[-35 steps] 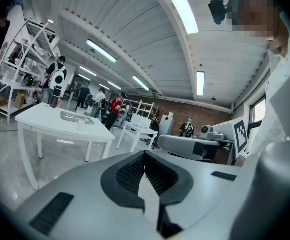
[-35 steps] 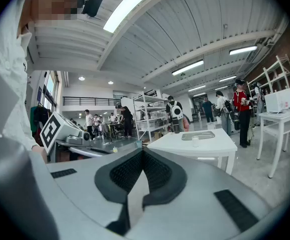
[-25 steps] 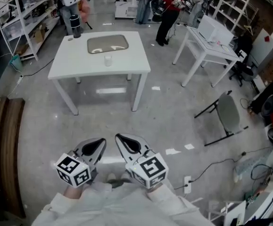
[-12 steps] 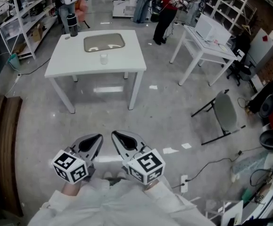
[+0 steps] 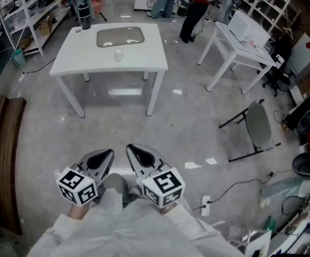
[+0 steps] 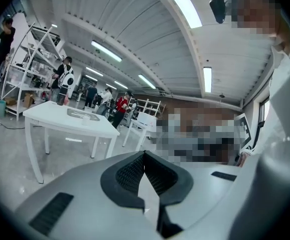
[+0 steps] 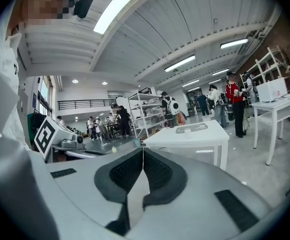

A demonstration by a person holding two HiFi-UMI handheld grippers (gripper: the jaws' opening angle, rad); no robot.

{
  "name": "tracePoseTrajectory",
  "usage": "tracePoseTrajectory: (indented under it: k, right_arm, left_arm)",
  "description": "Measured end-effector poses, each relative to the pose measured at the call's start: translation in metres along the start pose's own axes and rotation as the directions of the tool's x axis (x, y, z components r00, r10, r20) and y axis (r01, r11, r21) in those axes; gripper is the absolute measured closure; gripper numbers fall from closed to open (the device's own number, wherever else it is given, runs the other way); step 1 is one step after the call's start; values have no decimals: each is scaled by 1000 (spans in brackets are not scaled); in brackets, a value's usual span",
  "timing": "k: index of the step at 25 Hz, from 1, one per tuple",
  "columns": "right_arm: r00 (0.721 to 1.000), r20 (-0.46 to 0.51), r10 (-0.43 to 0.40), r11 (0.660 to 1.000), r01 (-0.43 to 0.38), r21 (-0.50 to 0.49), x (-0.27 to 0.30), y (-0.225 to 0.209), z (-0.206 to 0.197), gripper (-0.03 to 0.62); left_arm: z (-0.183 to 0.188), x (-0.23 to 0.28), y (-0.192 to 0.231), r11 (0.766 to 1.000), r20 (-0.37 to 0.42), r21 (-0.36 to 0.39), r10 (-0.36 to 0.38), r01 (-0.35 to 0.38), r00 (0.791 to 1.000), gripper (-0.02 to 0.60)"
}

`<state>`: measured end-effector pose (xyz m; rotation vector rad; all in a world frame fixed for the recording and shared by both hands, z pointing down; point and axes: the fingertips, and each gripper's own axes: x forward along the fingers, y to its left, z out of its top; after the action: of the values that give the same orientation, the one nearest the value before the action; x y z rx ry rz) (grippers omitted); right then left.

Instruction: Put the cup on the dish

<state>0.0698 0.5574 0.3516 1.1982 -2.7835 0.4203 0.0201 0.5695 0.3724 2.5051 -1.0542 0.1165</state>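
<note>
Far and left of centre, table. On it, dish toward the far edge; cup just near of the dish; bottle at the far left corner. Right of that, second table with a box on top. Near of the second table, folding chair. Shelves far left; bench along the left edge. Nearest, left gripper and right gripper side by side, well apart from the table.
</note>
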Motion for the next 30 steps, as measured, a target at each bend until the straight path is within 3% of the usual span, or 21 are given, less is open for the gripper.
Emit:
tracePoseTrajectory:
  k: [11,22,30]
  right_arm:
    - [1000,-13,-9,1000,9,-4,62,-46,8,579]
    - [998,-60,1,999,-4,-41,205,-107,56,579]
    - [997,-34,-63,998,62,-24,274,-136,81,579]
  left_arm:
    - [13,53,56,999,-30,-23,-26,26,999,572]
    - [92,117,177,997,-45,-6,-73,73,996,572]
    - [131,148,246,993,-60,14,-116,117,991,572]
